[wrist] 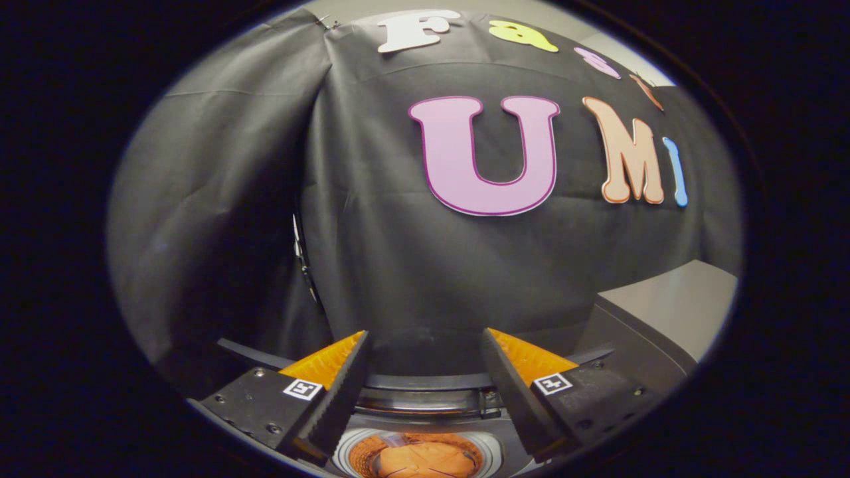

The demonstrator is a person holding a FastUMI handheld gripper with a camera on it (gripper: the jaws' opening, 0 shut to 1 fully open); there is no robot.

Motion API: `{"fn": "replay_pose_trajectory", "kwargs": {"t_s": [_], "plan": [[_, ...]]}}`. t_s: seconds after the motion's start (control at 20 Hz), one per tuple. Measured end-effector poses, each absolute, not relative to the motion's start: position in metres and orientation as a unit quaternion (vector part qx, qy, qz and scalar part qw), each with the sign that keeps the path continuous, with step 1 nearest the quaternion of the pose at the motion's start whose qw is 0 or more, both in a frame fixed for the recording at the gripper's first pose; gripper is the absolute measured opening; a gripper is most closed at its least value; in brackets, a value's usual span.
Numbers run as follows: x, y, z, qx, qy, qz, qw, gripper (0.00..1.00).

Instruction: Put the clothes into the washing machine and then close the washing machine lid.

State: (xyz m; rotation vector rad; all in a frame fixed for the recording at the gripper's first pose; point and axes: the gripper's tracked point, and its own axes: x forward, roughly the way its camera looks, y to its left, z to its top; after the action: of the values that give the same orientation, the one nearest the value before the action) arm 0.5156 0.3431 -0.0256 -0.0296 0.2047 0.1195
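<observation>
My gripper (425,345) is open, with a wide gap between its two fingers and nothing held. Below and between the fingers lies the round mouth of the washing machine drum (418,451), and orange clothes (422,459) rest inside it. Just beyond the drum, between the fingers, stands the raised washing machine lid (425,358), a dark curved pane with a pale rim, leaning back toward the booth's black wall. The fingers hover above the opening, apart from the clothes.
A grey flat-topped box (671,305) stands to the right of the machine, close to the right finger. The black cloth wall (398,232) rises right behind the lid. A dark strip of the machine's top (246,352) runs left of the left finger.
</observation>
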Motion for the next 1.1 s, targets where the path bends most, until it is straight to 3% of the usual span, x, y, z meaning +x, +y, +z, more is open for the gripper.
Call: {"fn": "replay_pose_trajectory", "kwargs": {"t_s": [1.1], "plan": [[0.5168,0.3448,-0.0208,-0.009,0.07,0.065,0.995,1.0]]}}
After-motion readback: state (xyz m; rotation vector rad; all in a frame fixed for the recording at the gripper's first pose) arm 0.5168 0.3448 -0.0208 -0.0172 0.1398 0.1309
